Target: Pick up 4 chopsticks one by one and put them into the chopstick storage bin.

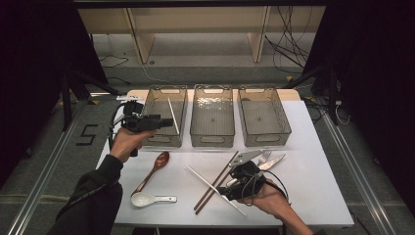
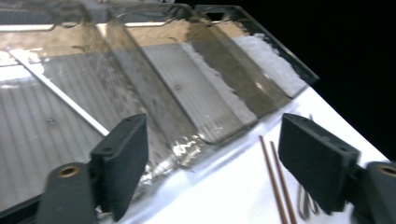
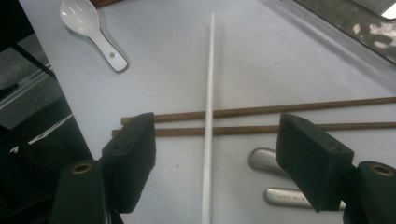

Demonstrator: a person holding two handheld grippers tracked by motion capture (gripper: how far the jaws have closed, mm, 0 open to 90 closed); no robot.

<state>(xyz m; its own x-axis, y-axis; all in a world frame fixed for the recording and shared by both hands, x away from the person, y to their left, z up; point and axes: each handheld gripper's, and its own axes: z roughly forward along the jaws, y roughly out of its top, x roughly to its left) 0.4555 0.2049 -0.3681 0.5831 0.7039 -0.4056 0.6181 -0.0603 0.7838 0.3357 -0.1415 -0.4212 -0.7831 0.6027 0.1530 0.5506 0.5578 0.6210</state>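
High view: a white table carries three clear bins in a row at its far side, the left bin, the middle bin and the right bin. One white chopstick lies slanted inside the left bin. The left gripper hangs at that bin's near left corner, held level and pointing across it. From the left gripper view its jaws stand wide apart with nothing between them, the bin's rim just ahead and the chopstick inside running off to the upper left.

Nearer the person, a brown spoon lies on the table, and a white spoon sits just below it. A pair of brown chopsticks lies diagonally in the middle, crossed by a second white chopstick. The right gripper hovers low over that crossing. In the right gripper view its jaws are spread open, one each side of the white chopstick, which runs straight up between them and over the brown pair; whether the jaws touch the table is hard to say. Two metal handles lie near the right jaw. On the table beyond the right hand lie what look like a knife and a fork, partly hidden.
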